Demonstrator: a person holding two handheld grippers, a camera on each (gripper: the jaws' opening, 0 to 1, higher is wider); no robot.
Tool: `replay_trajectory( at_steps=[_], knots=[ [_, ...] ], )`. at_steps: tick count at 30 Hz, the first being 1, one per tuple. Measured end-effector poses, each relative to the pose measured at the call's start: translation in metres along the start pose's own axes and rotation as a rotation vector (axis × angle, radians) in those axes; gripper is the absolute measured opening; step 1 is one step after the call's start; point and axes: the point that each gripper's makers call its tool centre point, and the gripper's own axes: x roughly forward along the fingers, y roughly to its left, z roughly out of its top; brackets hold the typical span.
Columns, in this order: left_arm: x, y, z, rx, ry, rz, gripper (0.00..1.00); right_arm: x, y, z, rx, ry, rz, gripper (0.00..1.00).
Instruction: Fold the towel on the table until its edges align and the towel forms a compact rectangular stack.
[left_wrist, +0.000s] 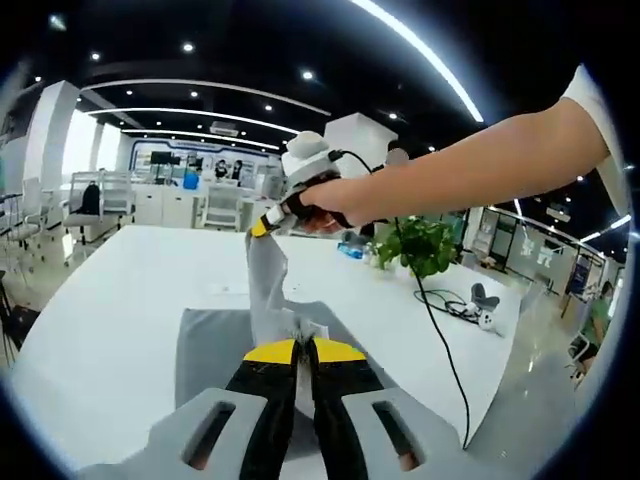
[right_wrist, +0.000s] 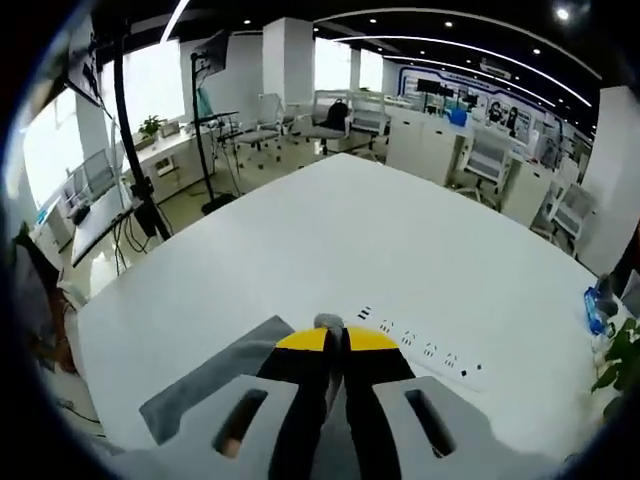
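**Both grippers pinch the grey towel, one corner lifted**

On the wide white table (left_wrist: 120, 300) we see the flat grey cloth towel (left_wrist: 215, 345) lying spread near the table's close edge. Left gripper view: the left gripper (left_wrist: 303, 347), yellow-tipped black jaws, is closed tight on a fold of towel, jaws touching with fabric between them. From there a strip of towel rises up to the right gripper (left_wrist: 262, 226), held by a person's hand (left_wrist: 325, 205) above the table, its jaws pinched on the towel's raised corner. A bare forearm runs in from the right of that view. A green leafy potted plant (left_wrist: 420, 245) stands farther back on the table, and a black cable (left_wrist: 440, 340) trails across the tabletop beside it.

Right gripper view: we look along the right gripper's own jaws, closed together with a small nub of grey cloth at their tips. Below them part of the towel shows as a grey wedge against the table. A row of small black marks (right_wrist: 420, 352) sits on the tabletop just past the jaws. Office desks and chairs (right_wrist: 330, 115) fill the background.
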Motion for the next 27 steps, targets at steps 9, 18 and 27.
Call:
replay_trajectory(
  at_steps=[9,18,27],
  knots=[
    [-0.001,0.031,-0.03,0.028,0.064,0.04,0.04,0.041,0.014,-0.005,-0.017,0.028,0.022,0.03],
    [-0.007,0.06,-0.065,0.008,0.122,0.08,0.04,0.078,0.035,-0.013,-0.017,0.041,0.066,0.03],
    [-0.009,0.073,-0.088,0.018,0.167,0.096,0.04,0.108,0.053,-0.021,-0.041,0.059,0.085,0.04]
  ],
)
